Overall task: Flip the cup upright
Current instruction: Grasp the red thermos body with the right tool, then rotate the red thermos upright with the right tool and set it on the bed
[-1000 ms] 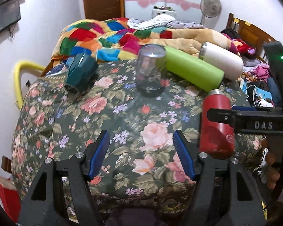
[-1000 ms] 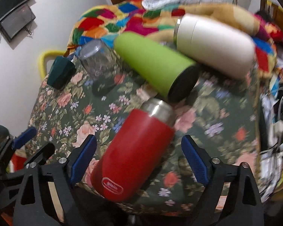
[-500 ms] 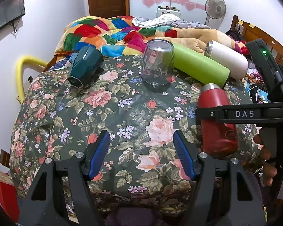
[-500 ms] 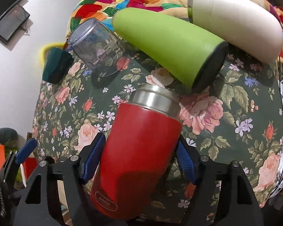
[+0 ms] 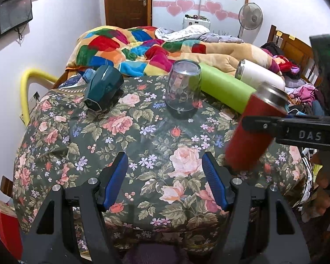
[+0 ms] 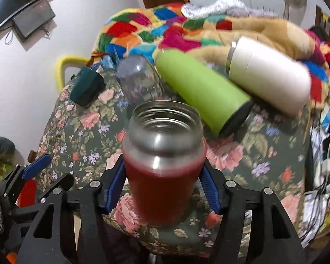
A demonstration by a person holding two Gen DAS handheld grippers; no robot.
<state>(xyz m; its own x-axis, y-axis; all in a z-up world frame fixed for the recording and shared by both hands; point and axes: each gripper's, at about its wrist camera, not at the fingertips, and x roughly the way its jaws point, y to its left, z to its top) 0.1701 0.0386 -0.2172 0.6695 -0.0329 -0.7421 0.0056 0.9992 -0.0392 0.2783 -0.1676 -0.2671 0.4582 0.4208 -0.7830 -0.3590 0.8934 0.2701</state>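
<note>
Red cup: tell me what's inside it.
The red cup, held in the right gripper, shows its open steel mouth; only the shiny threaded inner wall is visible, with no contents seen. The bottom is hidden from view.

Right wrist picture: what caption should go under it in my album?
Right gripper clamps a tilted red steel cup above the floral tablecloth.

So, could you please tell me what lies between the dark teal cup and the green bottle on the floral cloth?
The clear glass tumbler, standing upside down, lies between the teal cup and the green bottle; the left wrist view shows it best.
</note>
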